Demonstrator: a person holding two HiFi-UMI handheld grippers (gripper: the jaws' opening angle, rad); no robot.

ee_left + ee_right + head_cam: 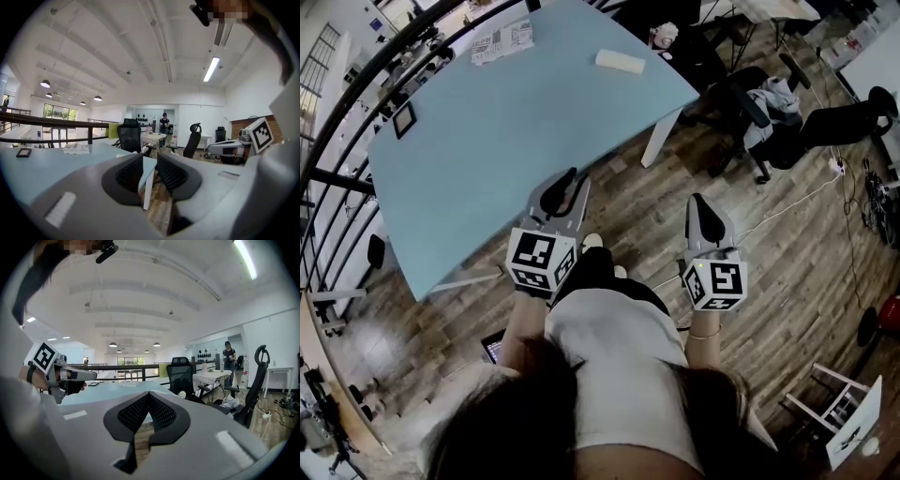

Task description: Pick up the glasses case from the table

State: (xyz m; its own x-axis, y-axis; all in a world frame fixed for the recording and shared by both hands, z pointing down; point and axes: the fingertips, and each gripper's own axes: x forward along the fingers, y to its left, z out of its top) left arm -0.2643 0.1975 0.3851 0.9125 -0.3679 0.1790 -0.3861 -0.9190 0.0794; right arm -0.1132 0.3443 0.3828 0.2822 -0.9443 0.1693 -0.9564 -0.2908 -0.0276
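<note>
The glasses case (620,62), a pale oblong box, lies near the far right corner of the light blue table (487,150). Both grippers hang level over the wooden floor, short of the table's near edge and far from the case. My left gripper (573,176) (149,171) reaches just over that edge; its jaws stand a narrow gap apart with nothing between them. My right gripper (697,200) (148,401) is off the table's right side, pads together at the tips and empty. I cannot make out the case in either gripper view.
A stack of papers (502,42) and a small black-framed square (403,119) lie on the far part of the table. A dark railing (356,84) runs along its left side. Office chairs (769,103) and cables stand on the floor to the right. A person stands far off (164,123).
</note>
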